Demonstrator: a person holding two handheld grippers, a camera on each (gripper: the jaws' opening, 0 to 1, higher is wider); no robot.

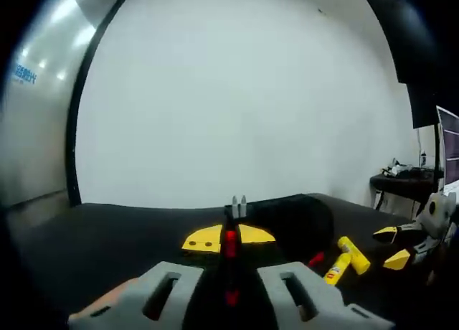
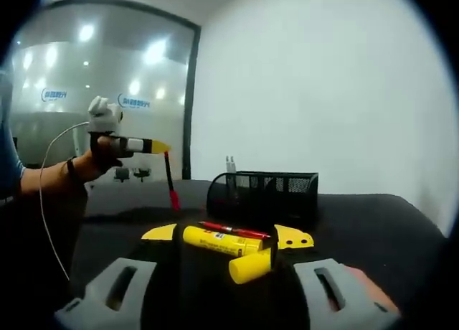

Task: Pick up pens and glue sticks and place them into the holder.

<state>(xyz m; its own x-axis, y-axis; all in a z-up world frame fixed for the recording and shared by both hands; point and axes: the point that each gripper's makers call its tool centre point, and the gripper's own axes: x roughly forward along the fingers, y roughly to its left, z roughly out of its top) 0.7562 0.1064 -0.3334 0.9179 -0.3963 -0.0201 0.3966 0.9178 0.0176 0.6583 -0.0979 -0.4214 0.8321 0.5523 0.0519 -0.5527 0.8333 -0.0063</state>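
My left gripper [image 1: 229,238] is shut on a black-and-red pen [image 1: 230,252] that runs down between its yellow jaw tips. In the right gripper view that gripper [image 2: 161,148] is held up at the left by a hand, and the pen [image 2: 171,181] hangs from it, left of the black mesh holder [image 2: 262,191]. Two grey pen ends [image 2: 230,163] stick up out of the holder [image 1: 290,217]. Two yellow glue sticks [image 2: 219,241] [image 2: 251,267] and a red pen [image 2: 234,230] lie on the table before my open right gripper [image 2: 226,235]. The right gripper [image 1: 393,247] sits just right of the glue sticks [image 1: 353,254].
The black table [image 2: 373,229] stretches on to the right of the holder. A white wall stands behind it, with a glass partition [image 2: 79,93] at the left. A dark desk with clutter [image 1: 405,181] stands at the far right of the left gripper view.
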